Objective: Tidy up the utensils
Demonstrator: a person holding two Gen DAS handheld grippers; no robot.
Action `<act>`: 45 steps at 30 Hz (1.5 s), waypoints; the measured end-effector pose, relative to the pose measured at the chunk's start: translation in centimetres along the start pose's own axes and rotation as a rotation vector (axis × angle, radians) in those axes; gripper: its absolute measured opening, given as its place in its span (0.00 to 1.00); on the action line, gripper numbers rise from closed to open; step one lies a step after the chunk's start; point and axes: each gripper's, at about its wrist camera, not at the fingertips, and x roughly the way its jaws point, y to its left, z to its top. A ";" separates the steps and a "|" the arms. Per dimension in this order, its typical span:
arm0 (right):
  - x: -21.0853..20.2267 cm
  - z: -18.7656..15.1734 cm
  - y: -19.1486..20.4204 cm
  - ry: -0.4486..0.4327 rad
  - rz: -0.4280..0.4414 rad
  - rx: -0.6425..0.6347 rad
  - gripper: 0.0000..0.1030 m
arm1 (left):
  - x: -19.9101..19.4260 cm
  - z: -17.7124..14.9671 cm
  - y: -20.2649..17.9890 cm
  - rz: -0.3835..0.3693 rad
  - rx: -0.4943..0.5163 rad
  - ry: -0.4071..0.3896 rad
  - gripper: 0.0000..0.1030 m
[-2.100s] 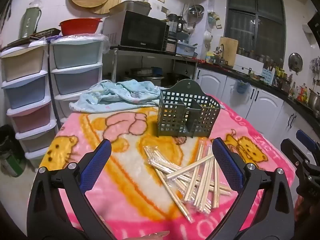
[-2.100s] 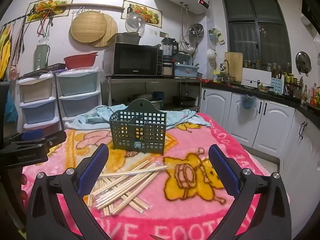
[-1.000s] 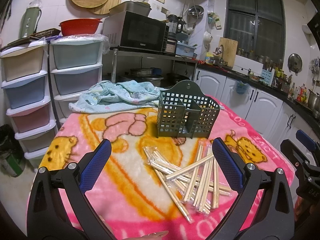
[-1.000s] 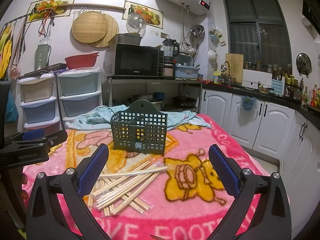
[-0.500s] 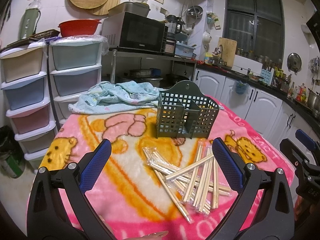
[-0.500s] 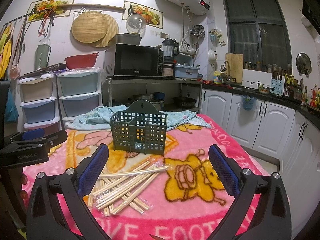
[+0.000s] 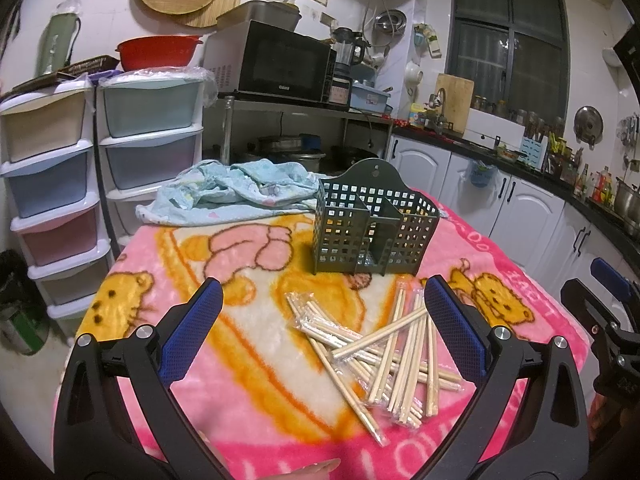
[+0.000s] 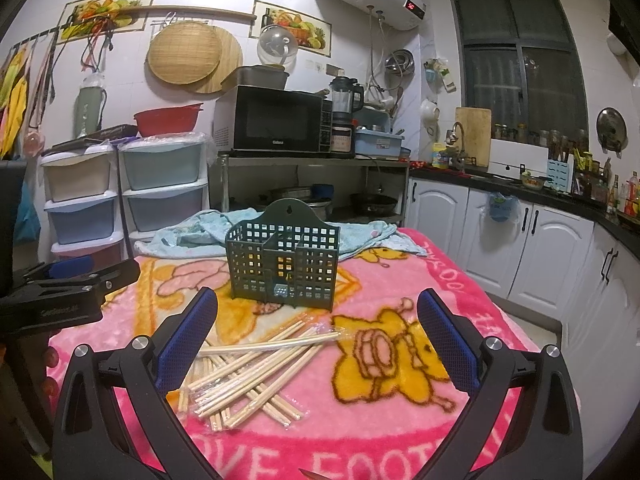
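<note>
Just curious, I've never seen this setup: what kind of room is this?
A home kitchen, most likely: a microwave on a shelf, white cabinets under a counter, and a faucet.

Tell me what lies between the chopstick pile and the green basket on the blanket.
Nothing: only a bare strip of pink blanket separates the chopsticks from the green basket, clearest in the right wrist view.

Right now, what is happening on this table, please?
A person holds two open grippers, the left gripper and right gripper, above a pink cartoon blanket. Neither touches anything. A loose pile of wooden chopsticks, some in clear wrappers, lies in front of the dark green slotted plastic holder, which looks empty.
</note>
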 end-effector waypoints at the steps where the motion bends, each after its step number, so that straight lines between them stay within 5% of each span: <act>1: 0.6 -0.1 0.1 0.001 0.005 -0.002 0.94 | 0.0 0.0 0.0 -0.002 -0.002 0.001 0.90; 26: 3.9 2.1 -0.2 0.103 0.085 -0.022 0.94 | 3.3 1.9 6.6 0.017 -0.154 0.077 0.90; 33: 8.1 3.0 -2.2 0.211 0.090 0.058 0.94 | 5.1 3.9 6.4 -0.016 -0.154 0.081 0.90; 43: 13.7 2.5 -4.0 0.318 0.082 0.098 0.94 | 10.2 3.6 6.9 -0.073 -0.192 0.236 0.89; 45: 14.5 2.2 -4.1 0.336 0.080 0.097 0.94 | 11.0 2.8 7.1 -0.089 -0.198 0.264 0.81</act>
